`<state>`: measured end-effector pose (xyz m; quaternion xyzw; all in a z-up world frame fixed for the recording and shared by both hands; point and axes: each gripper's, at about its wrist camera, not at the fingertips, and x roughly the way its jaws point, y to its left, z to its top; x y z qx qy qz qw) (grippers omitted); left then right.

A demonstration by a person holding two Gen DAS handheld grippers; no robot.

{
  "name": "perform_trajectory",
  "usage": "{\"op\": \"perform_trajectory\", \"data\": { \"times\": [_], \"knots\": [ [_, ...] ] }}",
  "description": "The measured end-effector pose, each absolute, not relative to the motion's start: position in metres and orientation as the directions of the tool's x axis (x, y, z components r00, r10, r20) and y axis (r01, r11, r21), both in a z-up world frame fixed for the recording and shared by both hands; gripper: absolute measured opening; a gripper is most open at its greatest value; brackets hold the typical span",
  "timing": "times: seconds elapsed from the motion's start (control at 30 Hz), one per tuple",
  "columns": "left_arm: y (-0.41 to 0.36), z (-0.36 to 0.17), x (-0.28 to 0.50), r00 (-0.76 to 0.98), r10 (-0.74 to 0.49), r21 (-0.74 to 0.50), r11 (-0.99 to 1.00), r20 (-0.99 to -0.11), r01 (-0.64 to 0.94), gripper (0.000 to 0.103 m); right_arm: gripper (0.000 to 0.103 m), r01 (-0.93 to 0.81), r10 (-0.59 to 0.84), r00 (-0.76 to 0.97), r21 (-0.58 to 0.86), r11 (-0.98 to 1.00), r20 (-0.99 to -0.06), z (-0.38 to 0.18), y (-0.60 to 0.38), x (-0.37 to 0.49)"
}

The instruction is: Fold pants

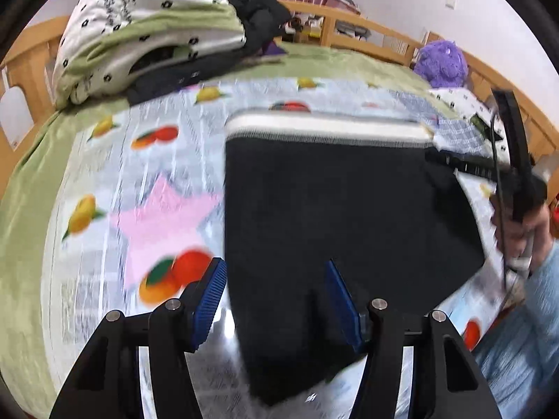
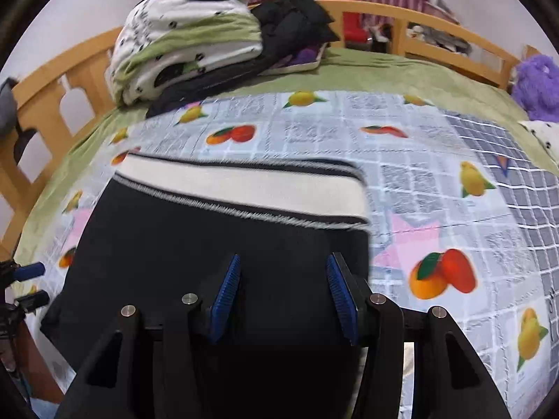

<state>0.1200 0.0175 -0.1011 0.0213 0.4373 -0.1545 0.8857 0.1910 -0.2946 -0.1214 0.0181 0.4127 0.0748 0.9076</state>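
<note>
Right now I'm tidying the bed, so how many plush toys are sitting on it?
1. A purple plush toy sits at the bed's far right corner, beside the wooden rail. The bedding pile at the far left might hide others.

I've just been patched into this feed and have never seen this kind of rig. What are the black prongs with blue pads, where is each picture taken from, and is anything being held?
There is no robot: a person carries a hand-held gripper in each hand, with a camera looking along its two fingers. One picture is from the left hand-held gripper, the other from the right hand-held gripper. The blue pads are the fingertips. On the bed's fruit-print sheet lie dark pants with a white waistband. Both grippers stand open above the pants, holding nothing. Folded bedding sits at the back.
</note>
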Motion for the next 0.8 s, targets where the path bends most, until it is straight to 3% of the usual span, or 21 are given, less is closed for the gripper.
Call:
{"op": "perform_trajectory", "data": {
  "times": [0.2,0.33,0.53,0.8],
  "knots": [
    [-0.007,-0.085,0.165,0.604,-0.256,-0.089,0.952,-0.754,0.292,0.057,0.051,-0.075,0.123,0.721,0.100,0.992,-0.681,-0.103,-0.305,0.197],
    [-0.020,-0.089,0.202,0.640,-0.249,-0.085,0.957,-0.727,0.276,0.057,0.032,-0.092,0.142,0.698,0.109,0.990,-0.702,-0.110,-0.307,0.221],
    [-0.028,-0.146,0.271,0.571,-0.168,-0.049,0.975,-0.803,0.219,0.059,0.029,-0.059,0.059,0.654,0.026,0.998,-0.754,-0.149,-0.307,0.254],
    [-0.027,-0.154,0.278,0.601,-0.224,-0.097,0.967,-0.767,0.236,0.065,0.030,-0.002,0.064,0.633,0.080,0.997,-0.772,-0.159,-0.321,0.276]
  ]
}}
